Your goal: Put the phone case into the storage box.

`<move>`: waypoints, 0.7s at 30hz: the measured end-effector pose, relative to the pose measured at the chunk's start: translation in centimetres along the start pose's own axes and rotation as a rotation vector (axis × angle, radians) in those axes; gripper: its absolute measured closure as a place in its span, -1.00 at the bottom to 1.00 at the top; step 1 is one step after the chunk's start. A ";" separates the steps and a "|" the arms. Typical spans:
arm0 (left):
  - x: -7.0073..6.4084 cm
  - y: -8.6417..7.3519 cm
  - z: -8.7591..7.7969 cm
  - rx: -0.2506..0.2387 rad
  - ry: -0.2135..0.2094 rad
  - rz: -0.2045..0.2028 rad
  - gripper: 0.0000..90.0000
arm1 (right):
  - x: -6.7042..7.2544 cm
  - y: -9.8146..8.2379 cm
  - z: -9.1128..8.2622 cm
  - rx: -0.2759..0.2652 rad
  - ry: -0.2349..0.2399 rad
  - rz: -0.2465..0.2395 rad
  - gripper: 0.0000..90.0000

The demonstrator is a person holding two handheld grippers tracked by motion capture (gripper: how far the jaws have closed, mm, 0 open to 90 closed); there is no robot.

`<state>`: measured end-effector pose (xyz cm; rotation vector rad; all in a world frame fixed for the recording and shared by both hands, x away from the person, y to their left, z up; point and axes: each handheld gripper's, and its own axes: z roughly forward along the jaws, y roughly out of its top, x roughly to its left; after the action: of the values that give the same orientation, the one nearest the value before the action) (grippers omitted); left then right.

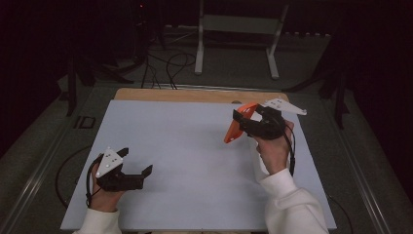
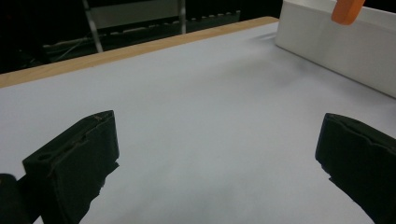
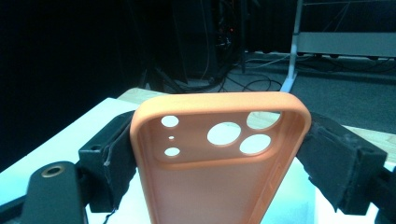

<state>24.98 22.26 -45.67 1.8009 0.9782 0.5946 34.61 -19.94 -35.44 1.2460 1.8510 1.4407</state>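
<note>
I had the orange phone case [image 3: 219, 158] clamped in the right tool [image 1: 242, 123], the pads pressed against its two long edges; in the right gripper view the camera cut-outs sat at the upper end and the hollow inside faced the lens. From the high view the case hung tilted above the far right part of the white counter [image 1: 185, 161], lifted clear of the surface as far as I could judge. So the pick-up looked done to me.

The left tool [image 1: 136, 165] rested low near the front left of the counter, its jaws standing wide apart with nothing between them. In the left gripper view a white box-like edge [image 2: 336, 46] stood beyond it on the counter, with the case's orange corner [image 2: 346, 10] above it.

What was left, I judged, was carrying the case to wherever it belonged and letting go, or handing it across to the idle left tool. No phone lay in sight to fit it on.
</note>
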 end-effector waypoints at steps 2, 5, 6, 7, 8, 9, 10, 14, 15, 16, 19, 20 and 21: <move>0.1 -0.5 -0.3 -0.004 0.008 -0.001 -1.00 | -0.1 0.1 0.0 -0.001 -0.002 0.005 -0.62; 0.2 -0.8 -0.5 -0.010 0.009 -0.003 -1.00 | -0.2 0.2 0.1 -0.002 -0.004 0.004 -0.62; 0.2 -1.1 -0.6 -0.012 0.012 -0.008 -1.00 | -0.2 0.2 0.1 -0.005 -0.005 0.007 -0.62; 0.2 -1.1 -0.6 -0.012 0.012 -0.008 -1.00 | -0.2 0.3 0.1 -0.005 -0.005 0.007 -0.62; 0.2 -1.2 -0.7 -0.014 0.012 -0.008 -1.00 | -0.2 0.3 0.1 -0.007 -0.004 0.010 -0.62; 0.2 -1.5 -0.8 -0.014 0.017 -0.003 -1.00 | -0.3 0.3 0.1 -0.007 -0.006 0.010 -0.62; 0.2 -1.5 -0.8 -0.014 0.017 -0.003 -1.00 | -0.3 0.3 0.1 -0.007 -0.006 0.010 -0.62; 0.2 -2.2 -1.2 -0.010 0.019 0.004 -1.00 | -0.4 0.4 0.1 -0.010 -0.009 0.010 -0.62; 0.2 -2.4 -1.2 -0.010 0.021 0.004 -1.00 | -0.5 0.4 0.1 -0.011 -0.010 0.010 -0.62; 0.2 -2.5 -1.3 -0.011 0.023 0.006 -1.00 | -0.5 0.4 0.1 -0.011 -0.012 0.012 -0.62; 0.3 -2.7 -1.5 -0.014 0.023 0.009 -1.00 | -0.6 0.5 0.0 -0.013 -0.014 0.016 -0.62; 0.3 -2.8 -1.5 -0.013 0.023 0.010 -1.00 | -0.6 0.6 0.0 -0.014 -0.016 0.013 -0.62; 0.3 -3.1 -1.7 -0.014 0.026 0.011 -1.00 | -0.7 0.6 0.0 -0.013 -0.017 0.012 -0.62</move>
<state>22.72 24.01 -47.76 1.7914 0.9798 0.6325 35.18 -20.47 -34.97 1.2606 1.8230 1.4419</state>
